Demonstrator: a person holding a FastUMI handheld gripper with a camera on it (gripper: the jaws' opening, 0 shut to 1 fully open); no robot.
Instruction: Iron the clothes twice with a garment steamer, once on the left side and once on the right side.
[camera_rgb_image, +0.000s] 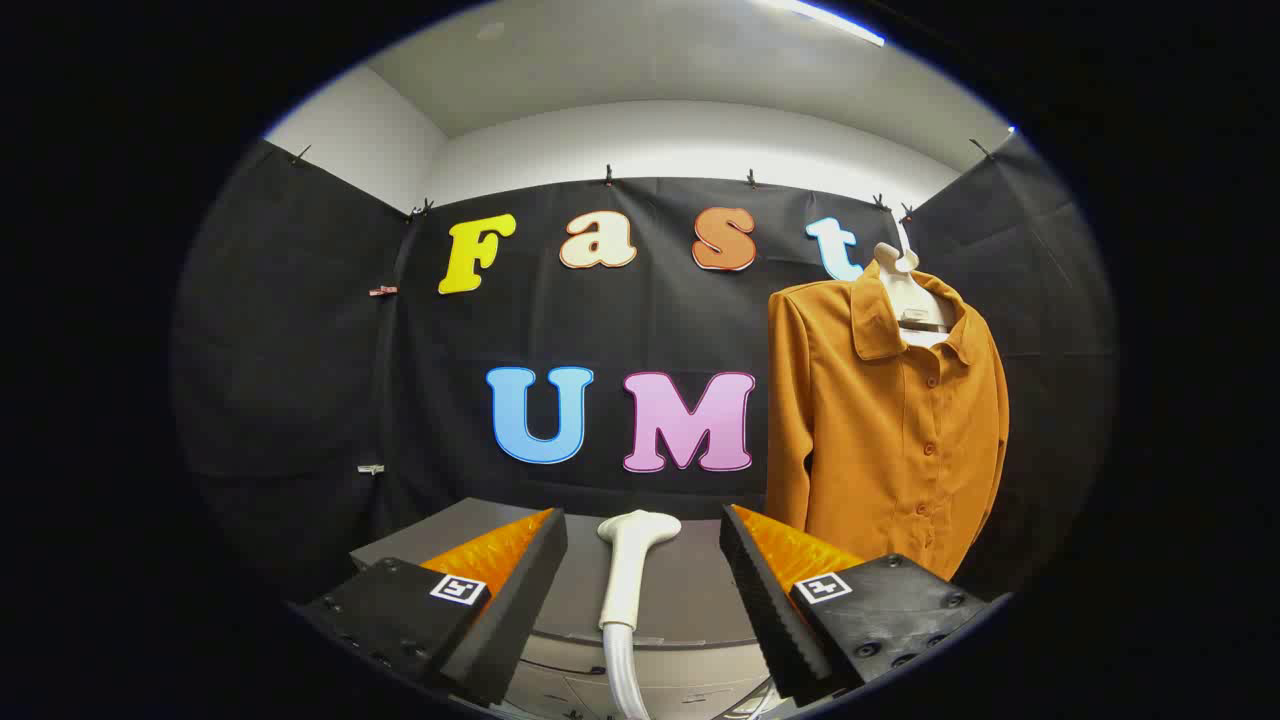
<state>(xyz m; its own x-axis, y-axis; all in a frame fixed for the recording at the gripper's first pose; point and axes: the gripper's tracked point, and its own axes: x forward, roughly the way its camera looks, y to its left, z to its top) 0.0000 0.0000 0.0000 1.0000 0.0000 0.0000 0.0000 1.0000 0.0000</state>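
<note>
A white garment steamer head (630, 565) lies on the grey table (690, 590), its handle pointing toward me and its pale hose (625, 675) trailing down off the table's near edge. My gripper (643, 580) is open, with the steamer lying in the wide gap between the fingers, touched by neither. An orange-brown button-up shirt (885, 420) hangs on a white hanger (905, 265) beyond the right finger, its collar up and its front facing me.
The grey table top reaches back to the black cloth wall. The shirt hangs past the table's right end, close to the right cloth wall. White drawer fronts (570, 690) show under the table's near edge.
</note>
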